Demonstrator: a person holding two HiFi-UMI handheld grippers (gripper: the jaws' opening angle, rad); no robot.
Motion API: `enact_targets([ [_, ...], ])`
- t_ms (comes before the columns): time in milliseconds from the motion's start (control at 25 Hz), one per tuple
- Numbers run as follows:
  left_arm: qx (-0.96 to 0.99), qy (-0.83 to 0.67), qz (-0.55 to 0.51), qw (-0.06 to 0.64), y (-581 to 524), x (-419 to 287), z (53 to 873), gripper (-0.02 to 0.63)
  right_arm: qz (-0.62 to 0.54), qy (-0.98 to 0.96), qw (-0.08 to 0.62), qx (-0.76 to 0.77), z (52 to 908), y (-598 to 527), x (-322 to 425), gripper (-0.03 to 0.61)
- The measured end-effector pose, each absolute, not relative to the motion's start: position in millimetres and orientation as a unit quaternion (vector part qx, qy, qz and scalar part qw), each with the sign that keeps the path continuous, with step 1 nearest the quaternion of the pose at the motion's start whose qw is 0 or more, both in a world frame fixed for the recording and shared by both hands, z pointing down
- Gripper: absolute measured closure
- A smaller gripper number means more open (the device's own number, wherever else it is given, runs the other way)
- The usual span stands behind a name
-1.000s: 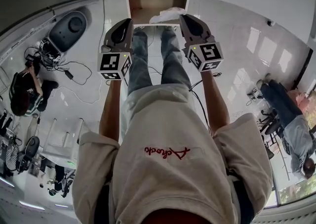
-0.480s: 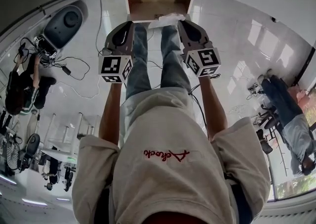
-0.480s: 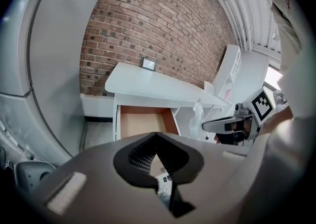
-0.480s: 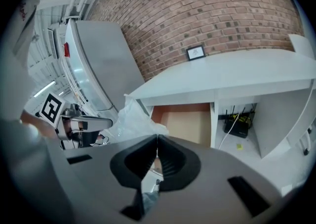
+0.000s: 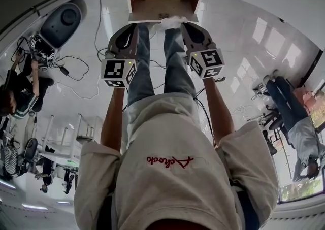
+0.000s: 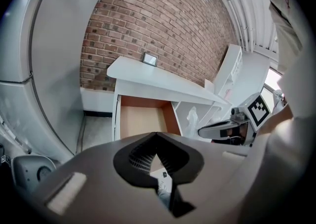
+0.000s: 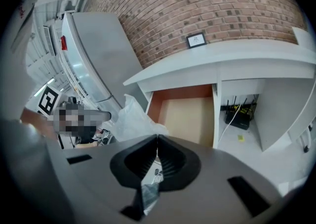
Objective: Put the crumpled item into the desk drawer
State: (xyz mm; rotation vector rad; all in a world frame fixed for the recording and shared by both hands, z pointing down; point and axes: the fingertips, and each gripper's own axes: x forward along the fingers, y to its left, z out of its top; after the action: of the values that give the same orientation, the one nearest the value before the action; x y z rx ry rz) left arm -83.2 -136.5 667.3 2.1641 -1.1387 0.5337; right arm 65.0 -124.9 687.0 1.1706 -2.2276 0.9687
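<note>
The person stretches both bare forearms forward and down, roughly parallel, the left forearm at the left and the right forearm at the right, with the legs showing between them. Each hand is hidden behind its gripper's marker cube. The left gripper slopes downward, its tips angled slightly inward; its jaws are pressed together with nothing between them. The right gripper slopes the same way, level with the left and near it. Its jaws are also together, pinching a fold of the crumpled item at the tips.
</note>
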Motion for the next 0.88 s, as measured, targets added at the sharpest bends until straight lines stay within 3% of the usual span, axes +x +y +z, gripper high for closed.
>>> enact_targets([
  [880,0.819,-0.429,0.204,0.323,-128,-88,683,0.606,0.320,-0.808,0.305,0.389,783,-205,35,0.566],
])
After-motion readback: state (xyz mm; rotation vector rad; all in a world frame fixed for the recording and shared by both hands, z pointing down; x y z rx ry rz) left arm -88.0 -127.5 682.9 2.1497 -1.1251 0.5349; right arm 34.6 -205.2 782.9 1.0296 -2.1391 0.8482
